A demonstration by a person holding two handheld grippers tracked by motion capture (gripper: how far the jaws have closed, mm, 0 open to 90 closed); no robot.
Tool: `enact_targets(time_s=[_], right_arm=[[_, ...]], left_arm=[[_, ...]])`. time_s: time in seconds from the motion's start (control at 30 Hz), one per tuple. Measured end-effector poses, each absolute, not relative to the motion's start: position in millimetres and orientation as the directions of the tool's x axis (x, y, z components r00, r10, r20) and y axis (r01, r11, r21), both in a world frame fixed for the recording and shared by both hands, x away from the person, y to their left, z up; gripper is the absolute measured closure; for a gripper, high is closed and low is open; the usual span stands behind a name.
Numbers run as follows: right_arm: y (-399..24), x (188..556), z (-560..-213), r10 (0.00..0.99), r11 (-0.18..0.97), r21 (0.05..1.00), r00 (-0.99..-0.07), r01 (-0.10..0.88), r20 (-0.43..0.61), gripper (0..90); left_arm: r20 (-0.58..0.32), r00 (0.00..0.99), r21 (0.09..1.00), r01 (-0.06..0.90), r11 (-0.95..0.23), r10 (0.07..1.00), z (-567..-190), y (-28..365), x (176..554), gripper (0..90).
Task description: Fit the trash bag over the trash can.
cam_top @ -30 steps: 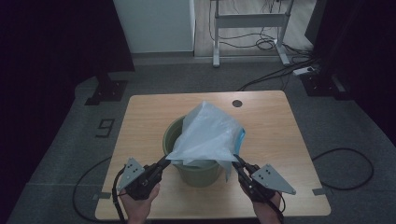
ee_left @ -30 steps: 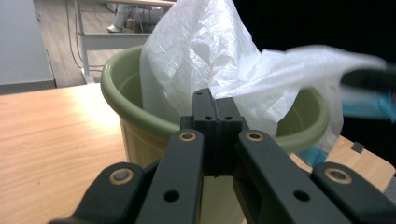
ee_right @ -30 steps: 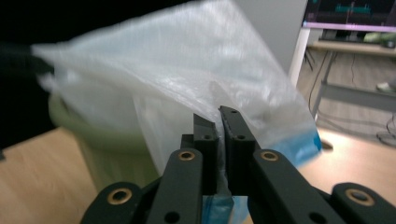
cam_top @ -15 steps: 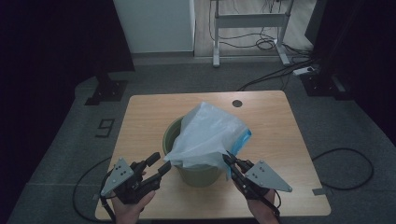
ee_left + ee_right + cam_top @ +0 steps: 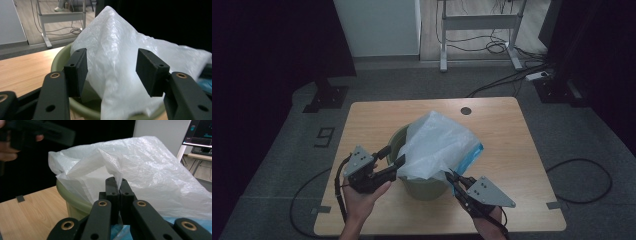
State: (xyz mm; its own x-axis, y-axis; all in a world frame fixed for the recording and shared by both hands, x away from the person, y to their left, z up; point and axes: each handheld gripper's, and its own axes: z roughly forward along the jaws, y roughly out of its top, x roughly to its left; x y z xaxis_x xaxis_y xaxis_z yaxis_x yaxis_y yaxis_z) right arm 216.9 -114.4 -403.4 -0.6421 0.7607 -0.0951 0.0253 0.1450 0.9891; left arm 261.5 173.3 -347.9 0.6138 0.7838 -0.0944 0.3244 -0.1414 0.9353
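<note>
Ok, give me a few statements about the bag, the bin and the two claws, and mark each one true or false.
1. The right claw is shut on the white plastic bag. True.
2. The left claw pinches the bag. False: its jaws have just been opening and stand apart, with the bag ahead of them, unpressed.
3. The bag sits in a green bin. True.
4. The bin lies tipped on its side. False: it stands upright on the wooden table.
5. The bag is black. False: it is white, with a blue edge.
</note>
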Motion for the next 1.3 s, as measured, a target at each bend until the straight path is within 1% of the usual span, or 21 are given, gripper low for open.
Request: enact_targets(time_s=[0.13,0.2,0.23,0.27,0.33,0.37,0.4,0.47,0.5,0.53,0.6,0.63,0.77,0.9,1.0,1.03,1.07,1.13,1.3], right_arm=[[-112.9,217.0,-404.2,0.757,0.149,0.988,-0.646,0.027,-0.096,87.8],[-112.2,217.1,-404.3,0.754,0.15,0.988,-0.65,0.026,-0.098,87.7],[-111.5,217.0,-404.4,0.752,0.149,0.989,-0.652,0.025,-0.097,87.7],[-111.5,217.0,-404.4,0.752,0.149,0.989,-0.652,0.025,-0.097,87.7],[-111.2,216.8,-404.5,0.751,0.145,0.989,-0.653,0.026,-0.093,87.7],[-111.2,216.2,-404.7,0.75,0.144,0.989,-0.655,0.028,-0.091,87.6],[-111.2,216.2,-404.7,0.75,0.144,0.989,-0.655,0.028,-0.091,87.6],[-111.6,215.2,-405.1,0.744,0.142,0.989,-0.662,0.028,-0.088,85.6],[-112.0,214.2,-405.5,0.742,0.141,0.99,-0.665,0.027,-0.087,82.6],[-112.5,213.0,-405.9,0.739,0.138,0.99,-0.668,0.026,-0.086,77.2],[-113.8,209.6,-407.0,0.732,0.122,0.992,-0.677,0.02,-0.076,62.0],[-114.7,207.2,-407.7,0.724,0.113,0.993,-0.686,0.021,-0.068,56.4],[-122.4,193.3,-412.8,0.705,0.083,0.996,-0.707,0.01,-0.052,41.1],[-142.5,187.2,-415.9,0.704,0.035,0.999,-0.711,0.038,0.002,35.1],[-149.2,190.3,-415.9,0.717,0.027,0.998,-0.697,0.053,0.017,33.3],[-155.2,194.7,-416.2,0.714,-0.004,0.997,-0.698,0.075,0.055,32.0],[-155.2,194.7,-416.2,0.714,-0.004,0.997,-0.698,0.075,0.055,32.0],[-159.3,197.0,-415.9,0.702,-0.035,0.995,-0.707,0.095,0.092,30.7],[-160.5,186.5,-416.2,0.658,-0.015,0.996,-0.749,0.09,0.078,29.8]], left_arm=[[-0.085,0.61,0.926,0.34,-0.163,0.788,-346.1,160.7,274.1,44.8],[-0.078,0.61,0.922,0.345,-0.176,0.788,-347.3,154.9,278.8,47.9],[-0.072,0.611,0.92,0.346,-0.183,0.788,-348.4,152.3,280.6,52.6],[-0.064,0.612,0.919,0.345,-0.193,0.789,-349.7,150.0,281.9,52.6],[-0.047,0.612,0.919,0.336,-0.206,0.79,-352.6,147.2,283.4,62.2],[-0.049,0.613,0.92,0.336,-0.204,0.789,-353.9,146.8,283.9,73.6],[-0.056,0.617,0.921,0.335,-0.197,0.785,-354.9,147.3,284.1,73.6],[-0.067,0.628,0.925,0.33,-0.187,0.776,-356.4,149.8,283.3,82.8],[-0.067,0.631,0.928,0.323,-0.184,0.772,-357.0,151.6,282.3,86.3],[-0.069,0.633,0.931,0.319,-0.179,0.771,-357.4,153.8,281.1,89.1],[-0.078,0.63,0.937,0.312,-0.16,0.773,-357.9,160.2,278.1,89.9],[-0.086,0.629,0.939,0.311,-0.149,0.773,-358.0,164.6,276.6,89.9],[-0.126,0.621,0.944,0.316,-0.1,0.774,-360.1,186.5,269.4,89.9],[-0.15,0.613,0.943,0.325,-0.075,0.776,-364.8,205.6,264.3,89.8],[-0.163,0.614,0.943,0.328,-0.062,0.772,-370.2,214.1,261.6,89.8],[-0.166,0.613,0.943,0.328,-0.058,0.773,-372.1,216.0,261.0,89.7],[-0.17,0.61,0.942,0.33,-0.053,0.774,-373.7,217.7,260.5,89.7],[-0.179,0.605,0.942,0.334,-0.043,0.776,-376.7,220.2,260.4,89.6],[-0.194,0.595,0.939,0.344,-0.029,0.78,-381.4,222.0,261.4,89.3]])
